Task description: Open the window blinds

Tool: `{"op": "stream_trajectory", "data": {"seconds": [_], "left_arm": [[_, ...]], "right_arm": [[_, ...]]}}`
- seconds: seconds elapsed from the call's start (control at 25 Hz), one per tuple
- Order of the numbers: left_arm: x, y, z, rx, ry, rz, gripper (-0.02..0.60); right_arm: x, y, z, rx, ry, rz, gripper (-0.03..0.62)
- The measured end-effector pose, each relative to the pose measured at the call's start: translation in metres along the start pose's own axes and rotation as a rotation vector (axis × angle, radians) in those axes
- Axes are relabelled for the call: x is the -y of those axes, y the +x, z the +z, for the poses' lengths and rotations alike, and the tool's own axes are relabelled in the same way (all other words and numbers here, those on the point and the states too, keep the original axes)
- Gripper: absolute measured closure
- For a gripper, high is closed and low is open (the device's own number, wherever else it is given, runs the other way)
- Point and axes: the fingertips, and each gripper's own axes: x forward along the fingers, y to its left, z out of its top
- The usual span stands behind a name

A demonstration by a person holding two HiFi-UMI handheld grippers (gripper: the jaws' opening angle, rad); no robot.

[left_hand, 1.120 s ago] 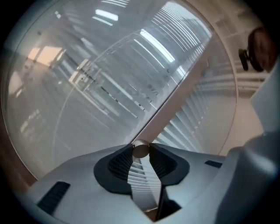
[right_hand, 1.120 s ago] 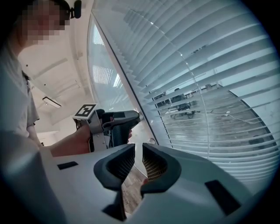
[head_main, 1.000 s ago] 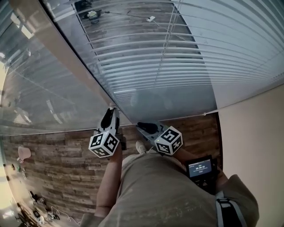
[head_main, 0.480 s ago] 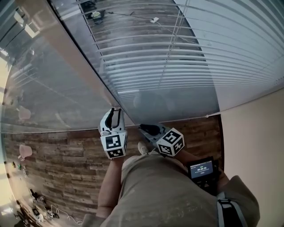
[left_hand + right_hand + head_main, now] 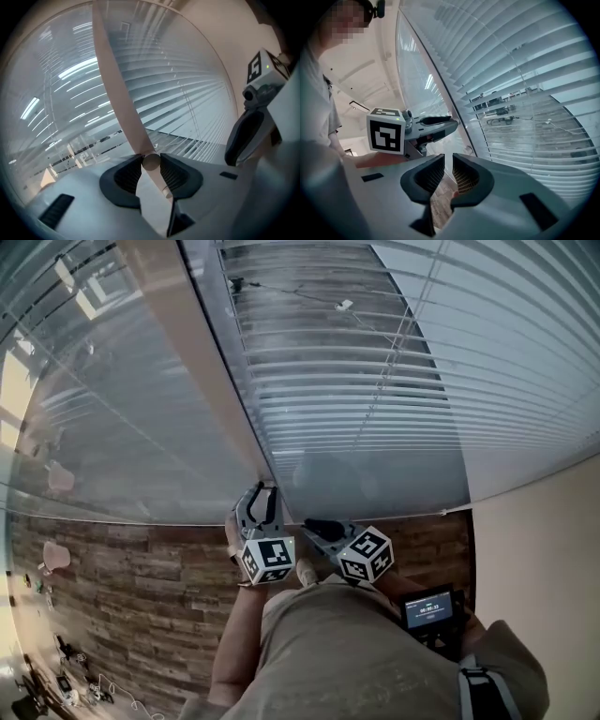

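Note:
White slatted blinds (image 5: 394, 381) hang over the window ahead and fill the right gripper view (image 5: 525, 70). My left gripper (image 5: 261, 498) is at the blinds' lower left corner, beside the window post. In the left gripper view its jaws (image 5: 151, 159) are shut on a thin round wand (image 5: 151, 162), whose end shows between the ribbed pads. My right gripper (image 5: 319, 526) hovers just to the right, its pads (image 5: 446, 171) nearly together with nothing between them. Each gripper sees the other: the left gripper (image 5: 436, 123) and the right gripper (image 5: 248, 136).
A pale window post (image 5: 202, 362) runs up beside the blinds, with a glass pane (image 5: 94, 409) to its left. A plain wall (image 5: 544, 559) stands on the right. Wood floor (image 5: 112, 568) lies below. A small screen device (image 5: 429, 607) hangs at the person's waist.
My left gripper has rolled about its own line, so its marker cube shows a different face, and it sits a little further right. The right gripper has kept its place.

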Motion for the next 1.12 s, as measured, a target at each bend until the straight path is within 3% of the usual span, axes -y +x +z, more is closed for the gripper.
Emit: {"op": "stream_trajectory", "data": {"seconds": [0.08,0.12,0.2,0.28,0.44,0.56,0.64,0.72,0.84,0.96,1.0,1.12], "left_arm": [[0.001,-0.001,-0.002,0.018,-0.018,-0.007,0.444],[0.001,-0.002,-0.002,0.03,-0.064,-0.017,0.443],[-0.006,-0.007,0.0,0.06,-0.211,-0.05,0.384],[-0.013,-0.013,0.004,0.09,-0.433,-0.12,0.365],[-0.007,-0.019,0.001,0.168,-0.977,-0.354,0.36],[-0.009,-0.016,-0.005,0.242,-1.248,-0.431,0.361],[-0.014,-0.013,-0.005,0.276,-1.368,-0.453,0.36],[-0.018,-0.011,-0.001,0.301,-1.424,-0.464,0.361],[-0.021,-0.011,0.007,0.327,-1.448,-0.469,0.362],[-0.021,-0.007,0.003,0.289,-1.385,-0.405,0.384],[-0.021,-0.005,0.001,0.265,-1.352,-0.376,0.442],[-0.02,-0.004,-0.002,0.224,-1.272,-0.32,0.448]], "right_arm": [[-0.003,0.005,-0.001,-0.003,-0.008,0.01,0.537],[-0.005,0.006,-0.001,-0.005,-0.012,0.015,0.537],[-0.008,0.009,0.002,-0.007,-0.016,0.018,0.537],[-0.009,0.009,0.009,-0.009,-0.014,0.014,0.537],[-0.01,0.007,0.011,-0.006,0.005,0.007,0.537],[-0.005,0.01,0.011,-0.001,0.012,0.005,0.537],[-0.003,0.011,0.012,0.001,0.011,0.003,0.537],[-0.001,0.01,0.014,0.002,0.011,-0.001,0.537],[0.002,0.007,0.014,-0.003,0.009,-0.003,0.537],[0.008,0.003,0.016,-0.009,0.008,-0.003,0.537],[0.01,0.002,0.018,-0.009,0.009,-0.002,0.537],[0.013,0.0,0.02,-0.007,0.011,0.005,0.537]]}}
